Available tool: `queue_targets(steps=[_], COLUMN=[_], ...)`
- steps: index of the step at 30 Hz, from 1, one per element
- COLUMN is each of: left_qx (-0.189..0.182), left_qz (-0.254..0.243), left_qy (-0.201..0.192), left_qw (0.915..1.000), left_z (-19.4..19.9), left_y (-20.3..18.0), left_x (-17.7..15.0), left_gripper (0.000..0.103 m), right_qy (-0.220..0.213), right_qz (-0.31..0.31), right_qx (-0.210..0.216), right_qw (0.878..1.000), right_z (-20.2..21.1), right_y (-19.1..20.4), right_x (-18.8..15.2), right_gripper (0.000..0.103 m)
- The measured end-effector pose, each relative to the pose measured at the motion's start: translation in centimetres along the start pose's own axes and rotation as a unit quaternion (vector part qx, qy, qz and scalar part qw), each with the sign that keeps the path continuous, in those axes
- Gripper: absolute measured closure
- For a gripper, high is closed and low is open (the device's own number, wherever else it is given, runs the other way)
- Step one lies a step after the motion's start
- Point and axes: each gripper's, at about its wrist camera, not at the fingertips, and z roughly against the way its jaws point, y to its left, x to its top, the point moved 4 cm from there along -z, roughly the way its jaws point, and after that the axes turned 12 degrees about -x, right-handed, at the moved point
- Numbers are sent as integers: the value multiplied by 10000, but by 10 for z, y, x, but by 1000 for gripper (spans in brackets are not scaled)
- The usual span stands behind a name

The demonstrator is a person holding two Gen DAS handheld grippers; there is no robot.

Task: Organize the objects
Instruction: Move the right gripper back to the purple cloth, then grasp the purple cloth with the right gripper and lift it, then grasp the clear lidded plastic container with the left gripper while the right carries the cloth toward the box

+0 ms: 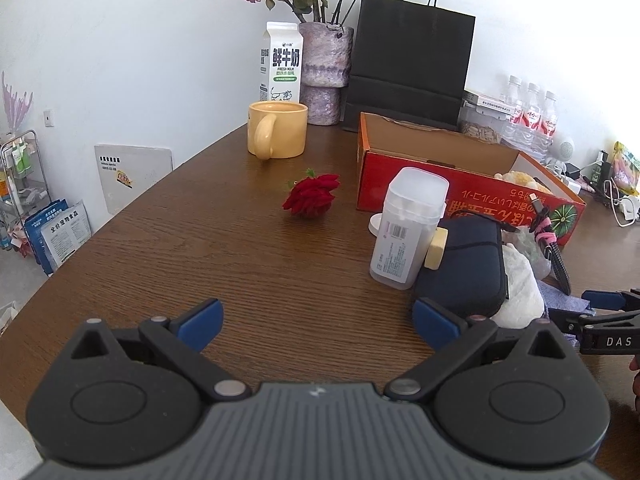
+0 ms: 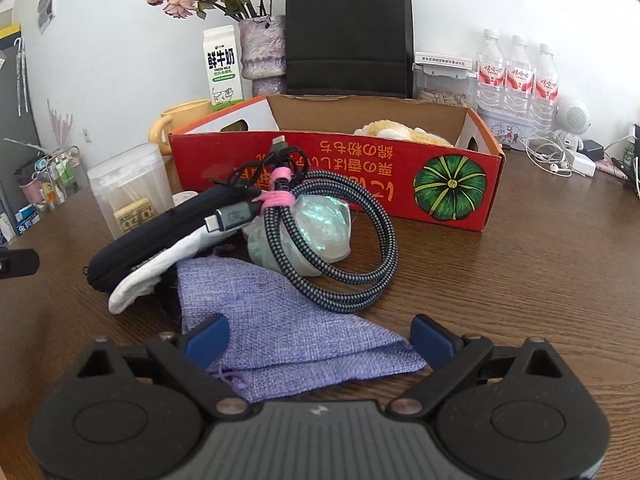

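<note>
You are holding your left gripper (image 1: pixel 318 325) with its jaws spread wide, the blue pads gripping nothing and hovering over bare, dark wood-grain table (image 1: pixel 200 248). Your right gripper (image 2: pixel 320 336) is also standing wide open, and a lilac burlap pouch (image 2: pixel 280 320) is lying flat between its blue pads — whether the pads are touching the coarse weave, you cannot tell.

Just beyond the pouch, a braided grey-and-black cable (image 2: pixel 352 248) is sitting coiled in loose loops, cinched by a pink tie (image 2: pixel 280 196), with its metal USB plug pointing left. It is leaning on a crumpled, shiny plastic bag (image 2: pixel 320 232). Beside these, a dark fabric zip case (image 2: pixel 160 236) is lying at a tilt over a piece of white cloth (image 2: pixel 152 276). A frosted, translucent plastic container (image 1: pixel 404 228) with a rounded-square lid is standing upright just beside the case, its barcode label facing you.

Behind the pile, a red cardboard box (image 2: pixel 360 176) printed with a green pumpkin is sitting open-topped, with something pale yellow and fluffy inside. A red rose head (image 1: pixel 312 196) is lying alone on the table, well apart from the glossy yellow mug (image 1: pixel 278 130). Along the wall, a milk carton (image 1: pixel 282 64), a mottled purple vase (image 1: pixel 324 72) of dried roses and a matte black paper bag (image 1: pixel 412 56) are standing upright.
</note>
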Motion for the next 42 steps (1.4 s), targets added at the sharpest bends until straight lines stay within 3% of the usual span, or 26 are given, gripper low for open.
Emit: queue_targets(steps=[3,4,5,7,10,24,42], left_qx=[10,7,3,10,10,-21,-86], left_qz=[15,21,21,23,25,-25,-262], left_qy=[17,18,17,19,14,14,-70], left_qw=[10000,10000,10000,10000,10000,10000,9996], left_z=[0,0,1,2,4,4,-15], left_y=[1,1,1,1,2,-6,-29], left_x=[-1,-2,-2,-2,-3,-2,18], left_gripper=[0,0,0,0,0,0,0], right_qy=[-76,-101,-124,-128,-227,-1108,-1361], right_qz=[1,-20,-69,-148,-149,-663,-913], right_qx=[85,123,213,391,267,152,-146], right_qw=[9999,9999,9997,9990,9993,9915,9864], right_z=[4,6,7,9,12,67,87], right_y=[2,1,1,2,3,-22,-51], right_x=[0,1,1,2,3,23,23], right_gripper=[28,41,61,75,95,97,97])
